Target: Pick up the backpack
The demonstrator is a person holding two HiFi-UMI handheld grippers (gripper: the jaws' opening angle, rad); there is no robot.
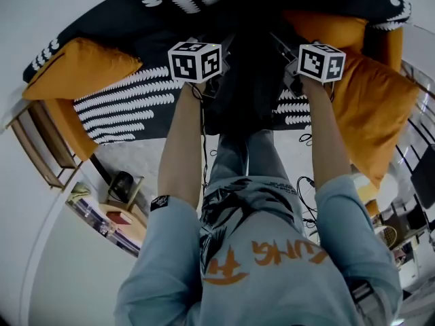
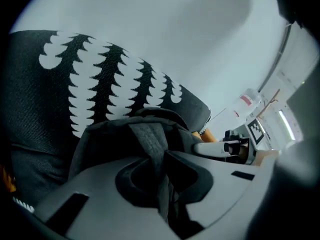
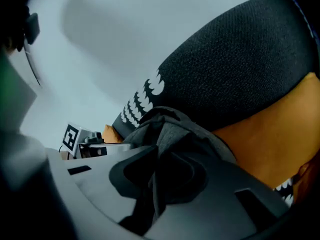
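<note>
A dark grey backpack [image 1: 246, 97] stands against the sofa, between my two grippers in the head view. My left gripper [image 1: 216, 80] is at its upper left side, and my right gripper [image 1: 293, 73] at its upper right side. In the left gripper view the jaws of the left gripper [image 2: 162, 176] are pinched on a grey shoulder strap [image 2: 149, 136] that runs up over the bag's top. In the right gripper view the right gripper [image 3: 157, 184] is likewise shut on grey strap fabric [image 3: 169, 136] of the backpack. Most of the bag's body is hidden behind the marker cubes and my forearms.
The sofa carries a black throw with white scallop rows [image 1: 126, 100] and orange cushions at the left [image 1: 78, 66] and right [image 1: 377, 97]. A wooden side table [image 1: 41, 148] stands at the left. Cables [image 1: 306, 189] lie on the pale floor by my legs.
</note>
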